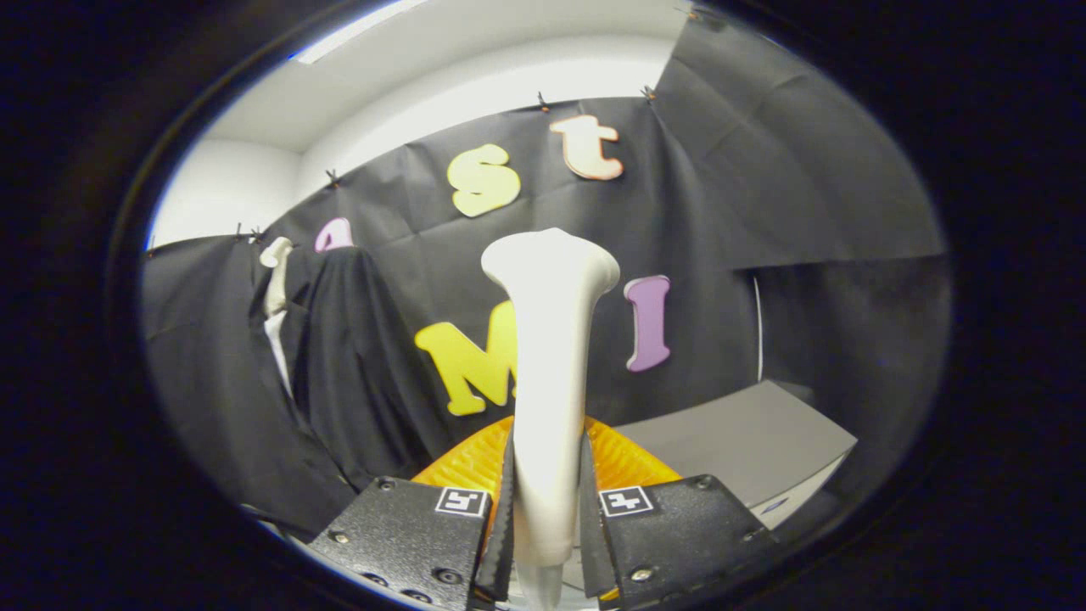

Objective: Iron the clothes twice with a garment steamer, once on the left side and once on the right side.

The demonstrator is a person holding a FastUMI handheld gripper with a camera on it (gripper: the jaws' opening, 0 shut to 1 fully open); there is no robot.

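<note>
My gripper (547, 501) is shut on the white garment steamer (550, 356), both fingers pressing on its slim handle. The steamer stands upright between the fingers, its flared head at the top, well above them. A dark garment (356, 365) hangs on a pale mannequin form (277, 284) against the booth wall, off to the left and beyond the fingers. The steamer head is apart from the garment, to its right.
An orange ribbed object (624, 462) lies just behind the fingers, under the steamer. A grey table top (747, 445) stretches to the right with its edge near the right finger. Black cloth walls close the booth behind and to the right.
</note>
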